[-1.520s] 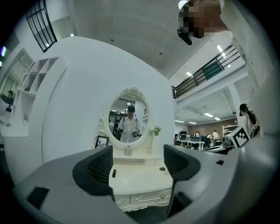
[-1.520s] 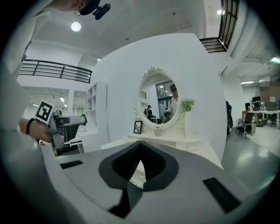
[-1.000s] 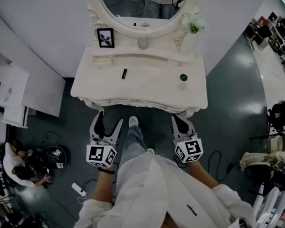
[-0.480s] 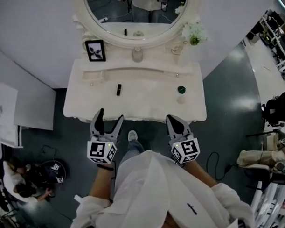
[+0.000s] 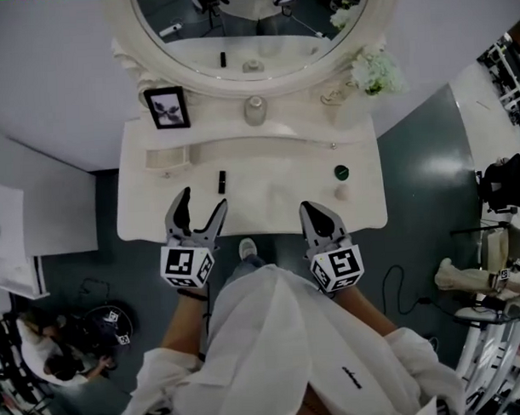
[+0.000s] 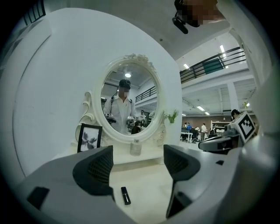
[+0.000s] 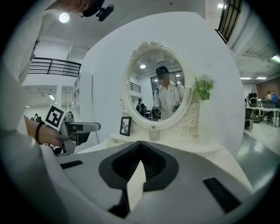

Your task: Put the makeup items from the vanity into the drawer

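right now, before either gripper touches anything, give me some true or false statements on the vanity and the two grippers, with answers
1. The left gripper has its jaws apart with nothing between them. True.
2. The right gripper is shut on the black lipstick. False: its jaws are together and empty; the lipstick lies on the vanity top, ahead of the left gripper.
3. The green-capped item sits on the right side of the vanity top. True.
4. The picture frame lies flat at the vanity's front edge. False: it stands upright at the back left, beside the mirror.
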The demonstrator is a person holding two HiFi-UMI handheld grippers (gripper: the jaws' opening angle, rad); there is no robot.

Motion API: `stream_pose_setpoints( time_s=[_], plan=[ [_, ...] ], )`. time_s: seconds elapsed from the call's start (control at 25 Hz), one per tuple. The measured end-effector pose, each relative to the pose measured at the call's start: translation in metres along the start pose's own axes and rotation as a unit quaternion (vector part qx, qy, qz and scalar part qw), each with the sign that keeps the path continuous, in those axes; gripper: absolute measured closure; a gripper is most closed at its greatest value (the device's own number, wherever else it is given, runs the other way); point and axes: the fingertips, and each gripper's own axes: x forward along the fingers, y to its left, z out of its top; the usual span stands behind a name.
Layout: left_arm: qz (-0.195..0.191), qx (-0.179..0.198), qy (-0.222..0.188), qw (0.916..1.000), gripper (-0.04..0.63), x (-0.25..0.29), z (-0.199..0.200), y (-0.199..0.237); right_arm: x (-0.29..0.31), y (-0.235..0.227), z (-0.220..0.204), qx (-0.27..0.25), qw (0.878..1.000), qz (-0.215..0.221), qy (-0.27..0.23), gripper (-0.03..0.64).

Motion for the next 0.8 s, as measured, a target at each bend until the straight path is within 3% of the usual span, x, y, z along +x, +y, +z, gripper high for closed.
stream_pose_setpoints(
  time_s=[0.4, 0.8],
  plan=[
    [0.002, -0.007, 0.039, 0.9992, 0.247, 0.047, -0.03, 0.05, 0.061, 0.003, -0.014, 0.01, 0.999, -0.014, 0.037, 0.598],
    [0.035, -0.014, 0.109, 0.9933, 0.248, 0.062, -0.078, 0.058, 0.111, 0.031, -0.04, 0.013, 0.996, 0.037, 0.075, 0.598]
  ],
)
